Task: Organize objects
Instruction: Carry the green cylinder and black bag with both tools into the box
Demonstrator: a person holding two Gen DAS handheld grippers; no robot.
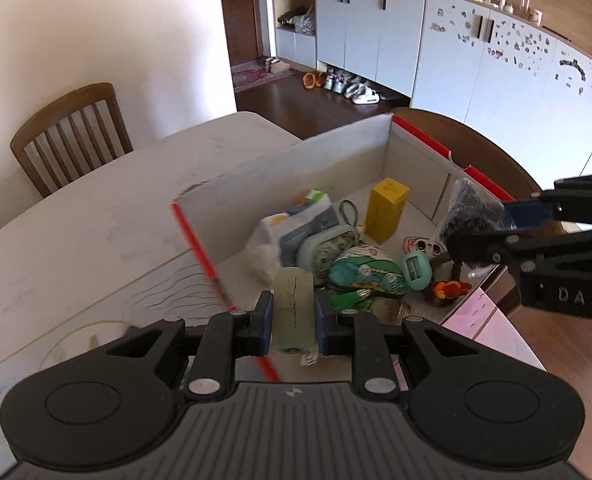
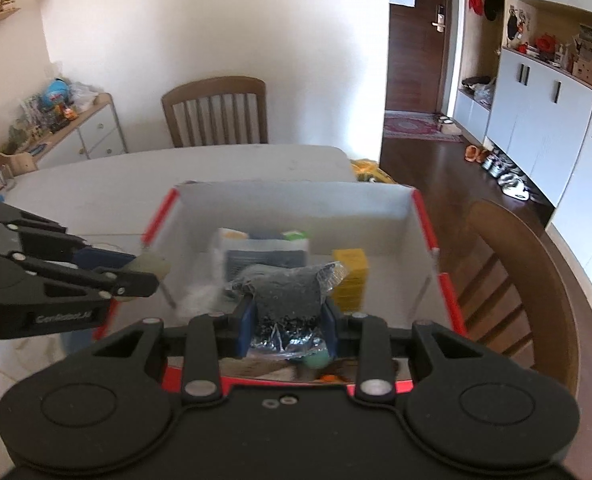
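A white cardboard box with red edges [image 1: 296,168] [image 2: 296,204] stands on the table and holds several small items. My left gripper [image 1: 294,316] is shut on a pale green translucent cylinder [image 1: 294,308] over the box's near left corner; both also show in the right wrist view, the gripper [image 2: 136,272] and the cylinder [image 2: 150,263]. My right gripper [image 2: 288,320] is shut on a dark plastic bag [image 2: 286,292] above the box; it shows at the right of the left wrist view [image 1: 495,228] with the bag [image 1: 469,210].
Inside the box lie a yellow carton [image 1: 387,210], a tissue pack [image 1: 296,228], a teal pouch [image 1: 365,274] and small toys [image 1: 449,290]. Wooden chairs [image 1: 70,132] [image 2: 511,280] stand at the white table [image 1: 76,216]. Cabinets [image 1: 495,68] line the far wall.
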